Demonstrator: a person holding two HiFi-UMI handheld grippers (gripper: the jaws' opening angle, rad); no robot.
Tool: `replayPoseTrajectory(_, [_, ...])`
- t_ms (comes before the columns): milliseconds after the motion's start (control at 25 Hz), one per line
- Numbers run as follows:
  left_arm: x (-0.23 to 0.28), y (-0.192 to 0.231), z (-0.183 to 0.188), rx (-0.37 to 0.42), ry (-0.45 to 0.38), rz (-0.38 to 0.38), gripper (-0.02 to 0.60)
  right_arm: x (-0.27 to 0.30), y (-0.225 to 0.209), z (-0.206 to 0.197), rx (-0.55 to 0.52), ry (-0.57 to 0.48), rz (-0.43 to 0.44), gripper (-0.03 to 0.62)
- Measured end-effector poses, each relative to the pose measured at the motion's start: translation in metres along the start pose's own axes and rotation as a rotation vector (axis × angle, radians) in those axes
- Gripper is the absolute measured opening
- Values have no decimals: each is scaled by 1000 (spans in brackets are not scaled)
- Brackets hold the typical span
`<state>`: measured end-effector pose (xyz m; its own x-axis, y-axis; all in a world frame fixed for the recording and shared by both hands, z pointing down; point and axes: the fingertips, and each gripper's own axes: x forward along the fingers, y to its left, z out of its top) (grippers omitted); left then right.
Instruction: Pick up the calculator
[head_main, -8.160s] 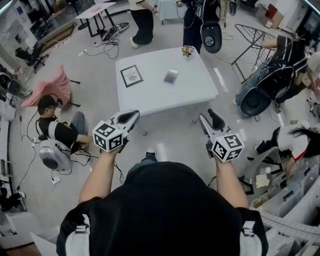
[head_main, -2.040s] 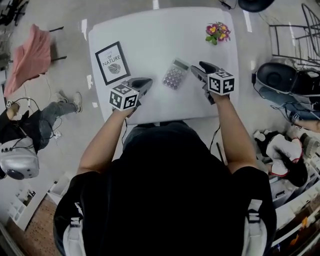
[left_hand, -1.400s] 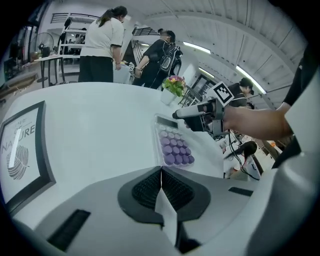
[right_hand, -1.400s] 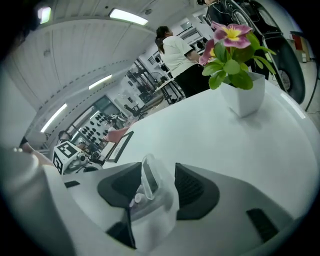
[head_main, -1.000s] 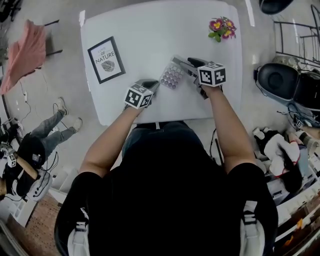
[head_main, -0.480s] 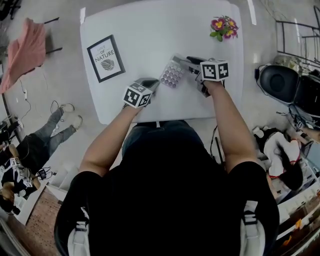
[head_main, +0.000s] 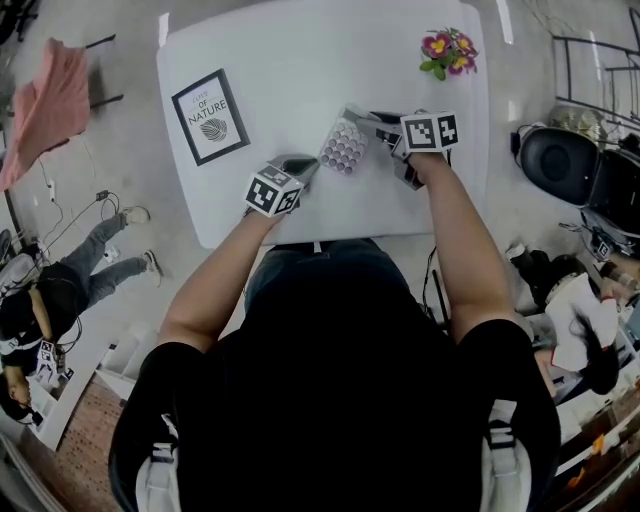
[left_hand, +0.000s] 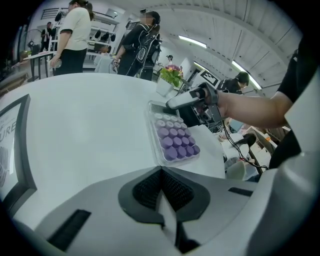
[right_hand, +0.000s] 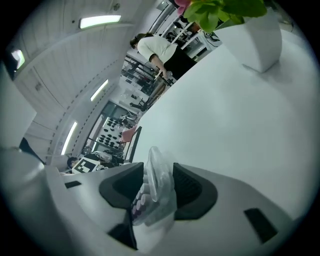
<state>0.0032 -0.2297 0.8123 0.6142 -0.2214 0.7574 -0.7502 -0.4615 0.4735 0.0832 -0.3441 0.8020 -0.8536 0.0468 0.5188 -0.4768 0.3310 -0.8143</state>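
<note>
The calculator has purple keys and a clear cover and sits mid-table, seen lengthwise in the left gripper view. My right gripper has its jaws around the calculator's far end and they are closing on it. In the right gripper view the calculator stands edge-on between the pads, filling the gap of the gripper. From the left gripper view, the right gripper covers that far end. My left gripper is shut with nothing in it, just short of the calculator's near corner.
A framed "Of Nature" print lies at the table's left. A small flower pot stands at the far right corner. The white table has a near edge under my arms. People, a pink cloth and a black chair surround it.
I walked up to the table and brought both grippers to the calculator. In the last second the right gripper rolled slightly at the calculator's far end; the left gripper stayed put.
</note>
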Motion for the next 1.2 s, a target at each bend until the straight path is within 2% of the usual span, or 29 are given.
replayPoseTrajectory(160, [2,0,4,10,-1,-9,17,12,9,-4,33,31,44,172])
replayPoseTrajectory(680, [4,-4,6,26,2,-29,17,9,6,7,187,-94,78,112])
replayPoseTrajectory(1200, [0,-16,2,42,11,-57,17,-16,22,-8,145,-184,59,111])
